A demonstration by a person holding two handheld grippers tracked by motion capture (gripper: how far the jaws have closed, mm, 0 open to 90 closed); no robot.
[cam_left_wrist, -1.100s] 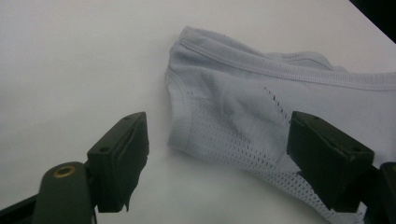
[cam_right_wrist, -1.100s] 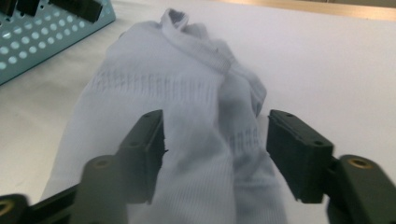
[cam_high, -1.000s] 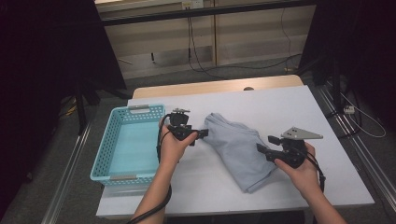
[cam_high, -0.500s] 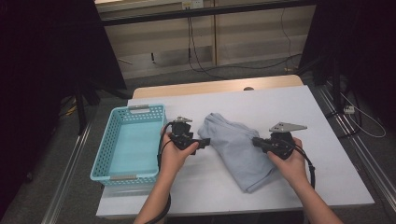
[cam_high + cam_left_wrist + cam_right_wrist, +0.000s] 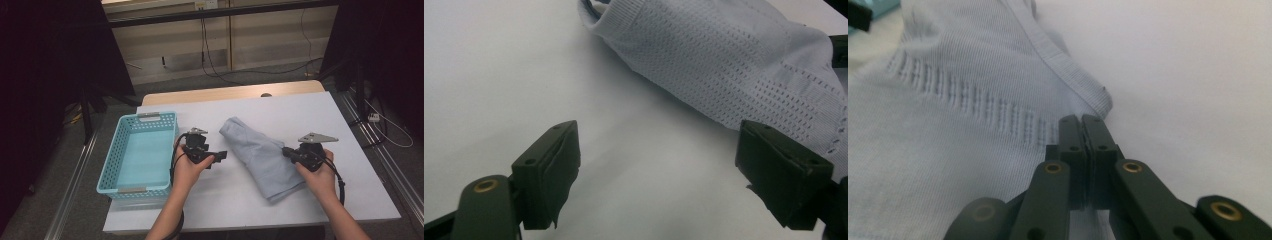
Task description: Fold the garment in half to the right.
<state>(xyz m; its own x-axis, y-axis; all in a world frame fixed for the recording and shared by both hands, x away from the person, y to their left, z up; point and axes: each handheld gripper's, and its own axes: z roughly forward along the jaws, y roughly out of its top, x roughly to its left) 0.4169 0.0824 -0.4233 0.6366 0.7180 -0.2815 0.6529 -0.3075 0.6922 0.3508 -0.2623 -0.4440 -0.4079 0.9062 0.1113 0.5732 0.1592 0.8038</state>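
A white counter (image 5: 310, 110) stands on grey floor (image 5: 200, 85); black cables (image 5: 210, 55) trail before the far pale wall (image 5: 265, 40), dark curtains (image 5: 50, 50) left and right.

So the counter (image 5: 300, 107) has a plain white top with a strip of wood showing along the far edge. Sitting on it at the left is a light blue plastic basket (image 5: 137, 152) with holey sides, and a folded pale blue knit garment (image 5: 260, 157) lies near the middle, well apart from the basket.
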